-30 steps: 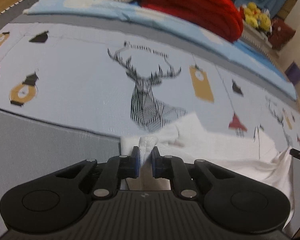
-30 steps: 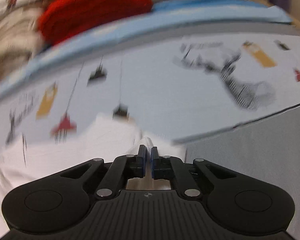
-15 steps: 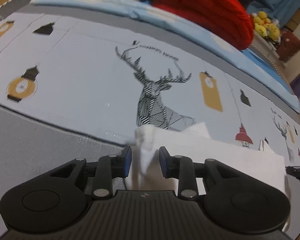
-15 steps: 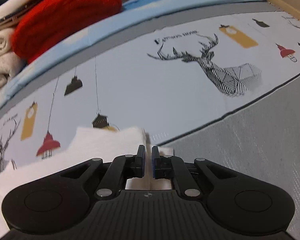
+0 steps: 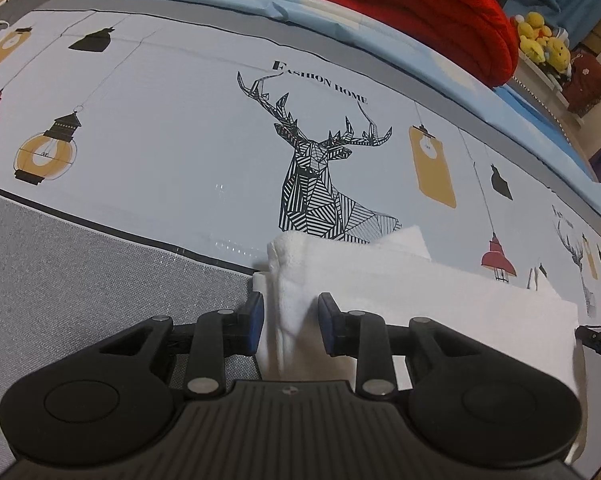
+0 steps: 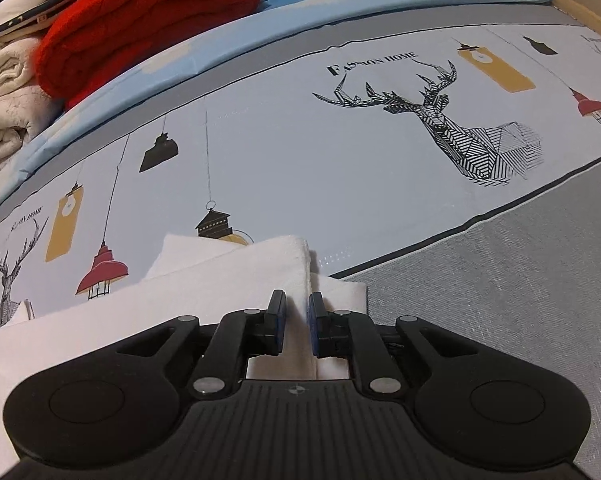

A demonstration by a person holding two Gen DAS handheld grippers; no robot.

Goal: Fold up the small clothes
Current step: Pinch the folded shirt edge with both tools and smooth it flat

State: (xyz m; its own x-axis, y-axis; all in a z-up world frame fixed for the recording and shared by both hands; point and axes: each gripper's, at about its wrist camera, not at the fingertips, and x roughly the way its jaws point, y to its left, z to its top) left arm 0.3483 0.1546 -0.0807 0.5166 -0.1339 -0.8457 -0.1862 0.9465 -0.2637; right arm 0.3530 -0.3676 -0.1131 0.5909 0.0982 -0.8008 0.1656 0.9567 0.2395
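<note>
A small white cloth lies folded on the printed bed sheet, across the line where the deer print meets the grey part. My left gripper stands open over the cloth's left end. A raised ridge of cloth sits between its blue pads, and neither pad presses on it. In the right wrist view the same cloth lies flat, its folded right edge running between the fingers. My right gripper is open by a narrow gap, with cloth in the gap.
The sheet has deer and lantern prints, with a grey textured zone nearer me. A red blanket and pale folded bedding are stacked at the far edge. Yellow plush toys sit beyond the bed.
Both grippers have let go of the cloth: the left jaws opened wide, the right a little. The cloth has dropped from a lifted drape into a flat fold on the sheet.
</note>
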